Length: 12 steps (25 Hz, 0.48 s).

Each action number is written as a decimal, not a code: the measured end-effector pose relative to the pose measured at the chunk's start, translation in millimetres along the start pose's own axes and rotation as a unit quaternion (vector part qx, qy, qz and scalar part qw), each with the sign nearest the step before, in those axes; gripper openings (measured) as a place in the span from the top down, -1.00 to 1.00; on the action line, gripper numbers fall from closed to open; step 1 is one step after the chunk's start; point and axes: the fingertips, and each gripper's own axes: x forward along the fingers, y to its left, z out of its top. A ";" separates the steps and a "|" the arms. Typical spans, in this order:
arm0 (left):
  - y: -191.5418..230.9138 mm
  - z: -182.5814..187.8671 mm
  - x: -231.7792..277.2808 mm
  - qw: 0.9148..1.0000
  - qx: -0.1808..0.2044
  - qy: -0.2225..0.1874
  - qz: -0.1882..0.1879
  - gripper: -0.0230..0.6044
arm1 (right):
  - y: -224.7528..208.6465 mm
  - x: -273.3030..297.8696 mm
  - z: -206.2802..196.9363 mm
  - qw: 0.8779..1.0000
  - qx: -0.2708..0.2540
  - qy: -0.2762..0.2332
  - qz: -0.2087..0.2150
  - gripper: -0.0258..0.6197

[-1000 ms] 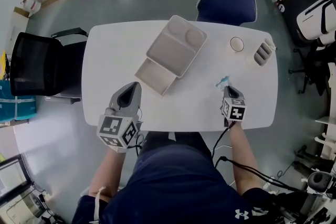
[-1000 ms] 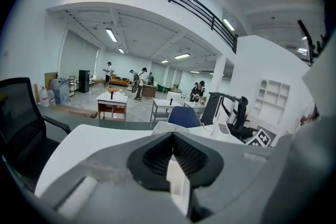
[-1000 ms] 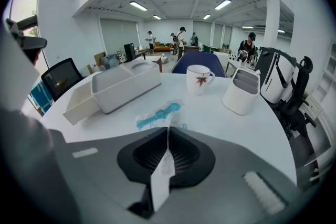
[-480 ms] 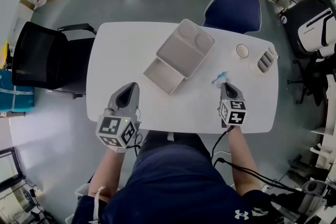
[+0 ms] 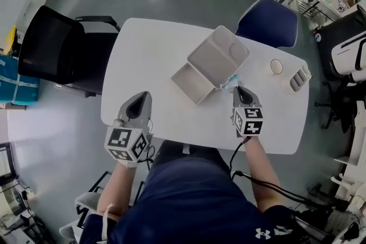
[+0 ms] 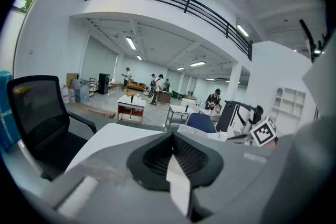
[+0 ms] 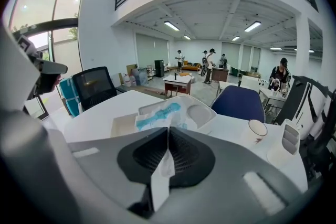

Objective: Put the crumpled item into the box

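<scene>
Legible lettering: none. Square coded markers (image 5: 121, 138) on left gripper (image 5: 144, 95) and right gripper (image 5: 237, 89) cubes; white brand emblem (image 5: 261, 233) on shirt (image 5: 194, 197).

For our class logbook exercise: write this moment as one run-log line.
right gripper: shut on crumpled wrapper, near box | left gripper: shut, empty | box: wrapper not yet inside

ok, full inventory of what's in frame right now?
white rounded table: one, white, centre.
grey compartmented plastic box: one, grey, open, on table's far half.
crumpled white-and-blue wrapper: one, held at box's near edge.
round white cup: one, table's right end.
grey ridged holder: one, right edge.
blue padded chair: one, beyond table.
black mesh chair: one, left of table.
background people: several, distant.
left gripper: shut, empty, near edge.
right gripper: shut on wrapper.
</scene>
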 end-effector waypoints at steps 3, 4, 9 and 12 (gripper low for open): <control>10.8 -0.9 -6.6 1.000 -0.005 -0.002 0.009 0.92 | 20.6 10.7 9.4 1.000 -0.012 -0.001 0.019 0.88; 14.1 -1.1 -8.3 1.000 -0.006 -0.002 0.012 0.92 | 27.0 14.5 12.7 1.000 -0.015 -0.002 0.025 0.88; 29.8 -3.9 -16.9 1.000 -0.012 0.000 0.023 0.92 | 56.9 32.7 24.9 0.998 -0.027 -0.001 0.048 0.88; 39.6 -6.6 -21.2 0.999 -0.018 0.002 0.029 0.92 | 75.7 44.3 28.0 0.998 -0.034 0.004 0.061 0.88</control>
